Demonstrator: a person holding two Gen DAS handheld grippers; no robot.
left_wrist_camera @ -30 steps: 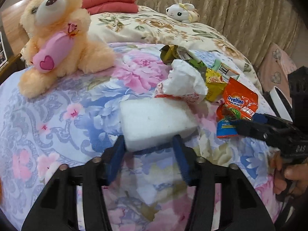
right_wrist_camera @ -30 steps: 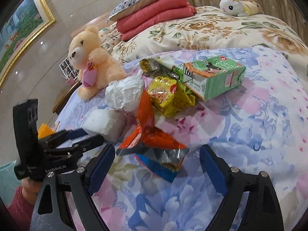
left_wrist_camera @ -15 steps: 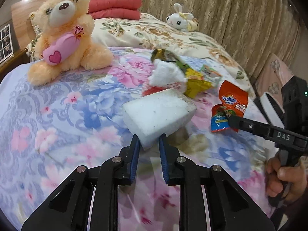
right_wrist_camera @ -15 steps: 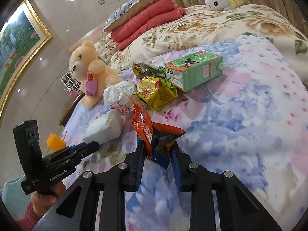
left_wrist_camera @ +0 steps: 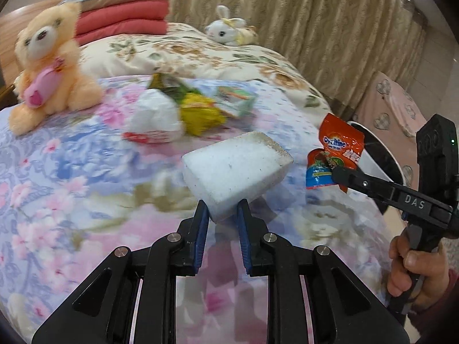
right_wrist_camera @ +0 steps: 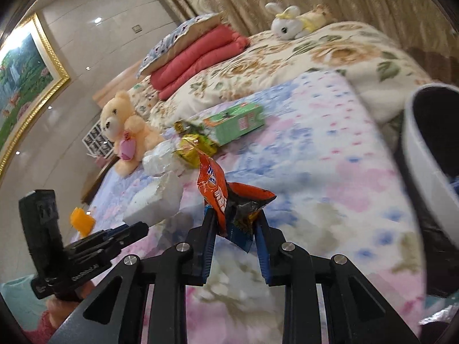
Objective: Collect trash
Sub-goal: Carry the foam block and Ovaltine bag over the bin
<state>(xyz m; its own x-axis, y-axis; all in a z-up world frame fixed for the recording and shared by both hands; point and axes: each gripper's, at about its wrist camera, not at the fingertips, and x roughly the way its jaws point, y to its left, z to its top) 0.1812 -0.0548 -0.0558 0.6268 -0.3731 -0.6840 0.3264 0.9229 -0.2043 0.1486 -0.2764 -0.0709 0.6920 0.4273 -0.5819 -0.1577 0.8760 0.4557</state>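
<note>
The white foam block (left_wrist_camera: 235,169) is pinched by its near lower corner in the left gripper (left_wrist_camera: 222,210), lifted clear of the floral bedspread (left_wrist_camera: 71,200). To its right, the orange Ovaltine snack wrapper (left_wrist_camera: 338,149) is clamped in the right gripper (right_wrist_camera: 233,223), also off the bed. Both pieces look to be in the carry step, picked up and on the way to disposal. The white trash bin (right_wrist_camera: 421,149) with its dark inside stands at the right edge of the bed, near the wrapper. The next move likely calls for bringing each gripper over the bin's mouth and letting go, wrapper first since it is nearer.

More trash lies farther back on the bedspread: a crumpled white paper bag (left_wrist_camera: 155,114), a yellow snack packet (left_wrist_camera: 200,111) and a green drink carton (right_wrist_camera: 235,120). A teddy bear (left_wrist_camera: 48,68) sits far left; a plush rabbit (left_wrist_camera: 226,30) rests on the far quilt.
</note>
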